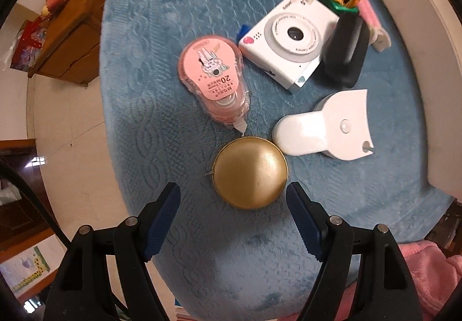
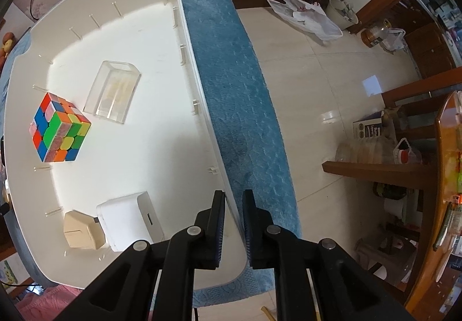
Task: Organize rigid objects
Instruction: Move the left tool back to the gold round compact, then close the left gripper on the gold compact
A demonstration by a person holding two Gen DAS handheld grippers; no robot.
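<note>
Left wrist: wide tool (image 1: 233, 199) above pink tape (image 1: 212, 75) (label "20M").

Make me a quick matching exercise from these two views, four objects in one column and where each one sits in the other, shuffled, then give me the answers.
Objects:
1. gold round tin
2. Rubik's cube
3. pink correction tape
4. toy camera

Places:
A. inside the white bin
B. on the blue cloth, just ahead of the left gripper's open fingers
C. beside the black bottle
D. between the tin and the toy camera

Pairs: 1-B, 2-A, 3-D, 4-C
</note>
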